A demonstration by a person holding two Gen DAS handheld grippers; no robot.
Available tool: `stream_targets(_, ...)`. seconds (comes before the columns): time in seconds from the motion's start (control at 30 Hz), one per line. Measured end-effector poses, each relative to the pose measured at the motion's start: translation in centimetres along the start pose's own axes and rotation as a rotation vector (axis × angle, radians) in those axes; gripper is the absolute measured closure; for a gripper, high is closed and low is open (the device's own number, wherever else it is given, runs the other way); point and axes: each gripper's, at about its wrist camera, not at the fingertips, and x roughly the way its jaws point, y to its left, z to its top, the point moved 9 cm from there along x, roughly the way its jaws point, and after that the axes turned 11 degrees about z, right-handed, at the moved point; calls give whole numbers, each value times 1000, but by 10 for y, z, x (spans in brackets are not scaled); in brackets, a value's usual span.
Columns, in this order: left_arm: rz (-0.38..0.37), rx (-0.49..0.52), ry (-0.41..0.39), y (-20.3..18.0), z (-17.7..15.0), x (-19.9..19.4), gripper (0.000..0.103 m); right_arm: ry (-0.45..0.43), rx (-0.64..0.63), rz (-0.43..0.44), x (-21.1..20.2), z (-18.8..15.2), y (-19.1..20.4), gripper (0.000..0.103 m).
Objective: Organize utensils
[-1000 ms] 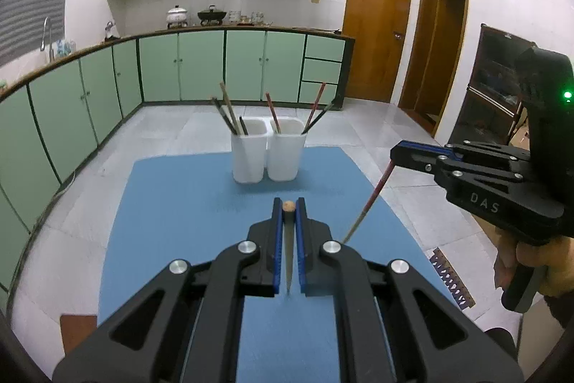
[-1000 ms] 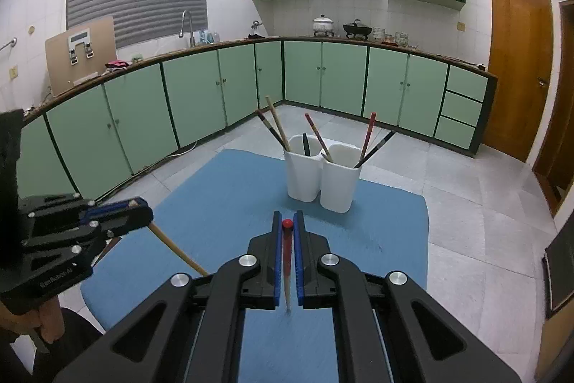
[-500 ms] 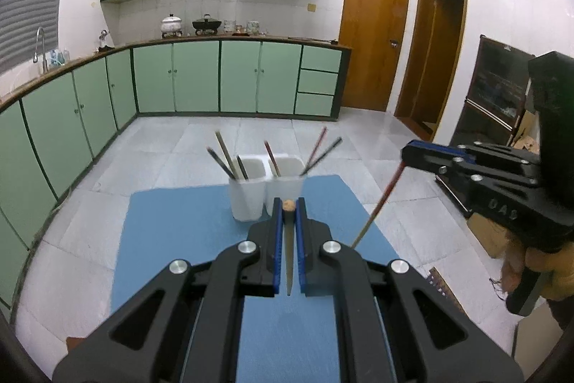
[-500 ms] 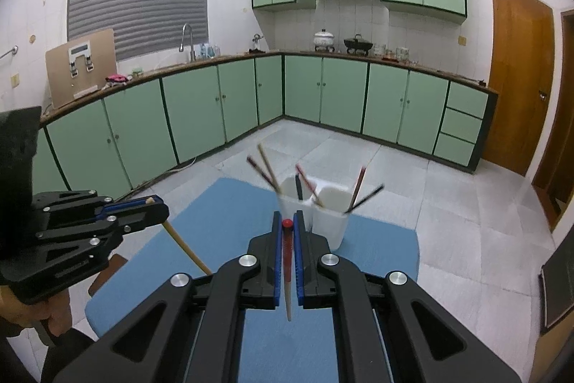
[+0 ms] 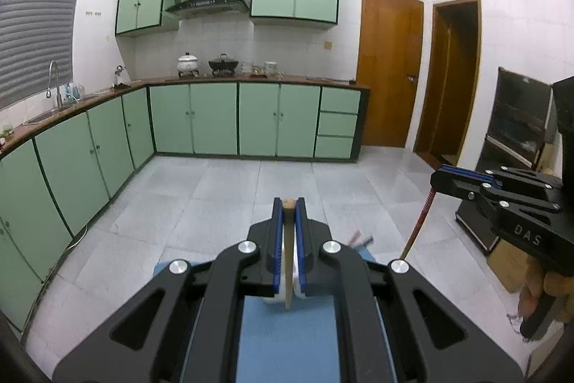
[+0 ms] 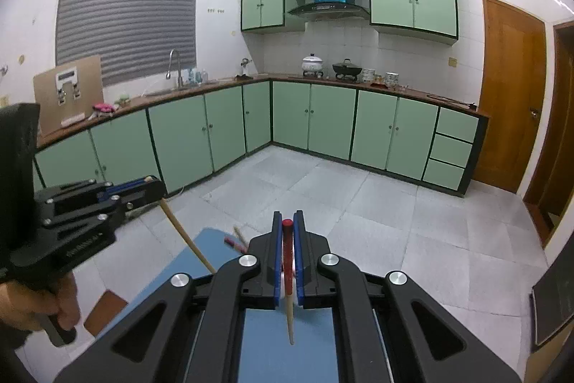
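Note:
My left gripper [image 5: 288, 203] is shut on a plain wooden chopstick [image 5: 288, 261] that hangs point down between its blue pads. It also shows at the left of the right wrist view [image 6: 143, 185], the chopstick [image 6: 186, 239] slanting down from it. My right gripper [image 6: 287, 225] is shut on a red-topped chopstick [image 6: 288, 275], and shows at the right of the left wrist view [image 5: 441, 178] with the chopstick [image 5: 418, 221] hanging below. The two white holder cups [image 6: 291, 270] are almost hidden behind the fingers; tips of stored chopsticks [image 6: 236, 237] stick out.
The blue mat [image 5: 287, 340] lies under both grippers. A brown block [image 6: 106, 311] sits on the floor by the mat's left side. Green kitchen cabinets [image 5: 215, 121] line the back and left walls. Wooden doors [image 5: 387, 67] and a dark cabinet [image 5: 516, 131] stand at the right.
Both grippers have risen and tilted upward with their chopsticks; the cups and mat have dropped low in both views and are now mostly hidden behind the fingers.

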Motion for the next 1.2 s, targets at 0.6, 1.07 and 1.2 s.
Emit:
stream_targets(0.6, 35, -31, -12, -5, 7, 130, 97, -49, 50, -106, 122, 0, -79, 97)
stream_targets(1.07, 54, -18, 76, 14, -33, 161, 63, -15, 92, -107, 132, -27, -96, 81)
stream_targets(1.2, 67, -19, 40, 21, -11, 129, 41, -50, 94, -95, 98, -14, -86, 77)
